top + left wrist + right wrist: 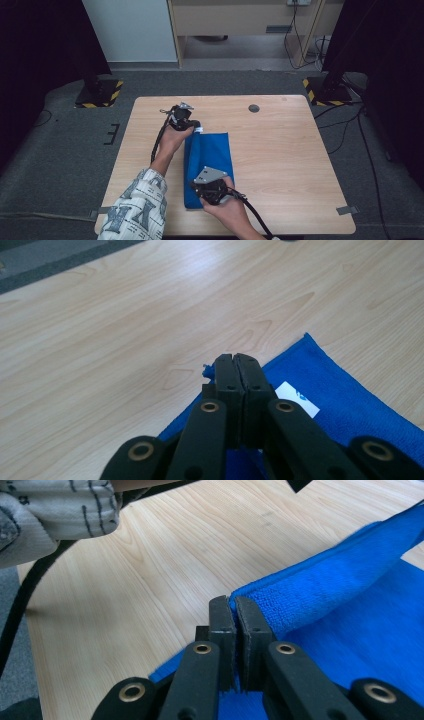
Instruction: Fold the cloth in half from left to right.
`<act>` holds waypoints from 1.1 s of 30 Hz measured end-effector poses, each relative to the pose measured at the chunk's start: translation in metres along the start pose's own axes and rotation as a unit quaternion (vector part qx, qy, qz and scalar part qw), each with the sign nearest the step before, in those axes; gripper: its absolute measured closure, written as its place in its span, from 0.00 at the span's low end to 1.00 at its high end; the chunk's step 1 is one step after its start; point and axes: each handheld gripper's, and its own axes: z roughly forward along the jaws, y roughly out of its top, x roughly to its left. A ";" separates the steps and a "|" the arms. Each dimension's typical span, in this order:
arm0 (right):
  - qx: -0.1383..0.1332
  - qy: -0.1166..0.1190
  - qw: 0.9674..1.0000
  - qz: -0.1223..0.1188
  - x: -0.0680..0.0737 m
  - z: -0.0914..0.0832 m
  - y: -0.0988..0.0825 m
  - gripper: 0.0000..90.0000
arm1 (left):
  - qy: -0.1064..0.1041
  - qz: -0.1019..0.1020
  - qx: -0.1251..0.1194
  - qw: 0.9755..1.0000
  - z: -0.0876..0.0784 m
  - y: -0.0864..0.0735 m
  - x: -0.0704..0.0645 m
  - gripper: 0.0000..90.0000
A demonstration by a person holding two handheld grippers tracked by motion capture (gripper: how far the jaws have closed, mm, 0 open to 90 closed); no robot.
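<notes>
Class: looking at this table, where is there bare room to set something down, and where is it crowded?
Free: the table right of the blue cloth, out to its right edge; also the strip along the far edge. Crowded: the middle-left, where the left gripper and right gripper pinch the cloth's corners.

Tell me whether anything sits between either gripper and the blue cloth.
Nothing visible does. The left gripper is shut on the far corner of the blue cloth, beside its white tag, and the right gripper is shut on a near folded edge. The table around is bare wood.
</notes>
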 end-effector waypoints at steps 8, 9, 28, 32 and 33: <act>0.010 -0.014 1.000 0.015 -0.011 -0.011 -0.018 0.97 | -0.011 0.007 0.002 1.000 0.018 0.008 -0.021 0.99; 0.009 -0.017 1.000 0.017 -0.013 -0.012 -0.020 0.97 | -0.011 0.008 0.006 1.000 0.021 0.009 -0.023 0.99; 0.021 -0.033 0.999 0.035 -0.023 -0.025 -0.041 0.95 | -0.029 0.015 0.020 0.999 0.041 0.017 -0.042 0.99; 0.024 -0.040 0.998 0.039 -0.026 -0.027 -0.044 0.94 | -0.034 0.015 0.023 0.999 0.045 0.016 -0.045 0.99; 0.026 -0.040 0.998 0.039 -0.026 -0.027 -0.044 0.94 | -0.034 0.015 0.023 0.999 0.046 0.016 -0.045 0.99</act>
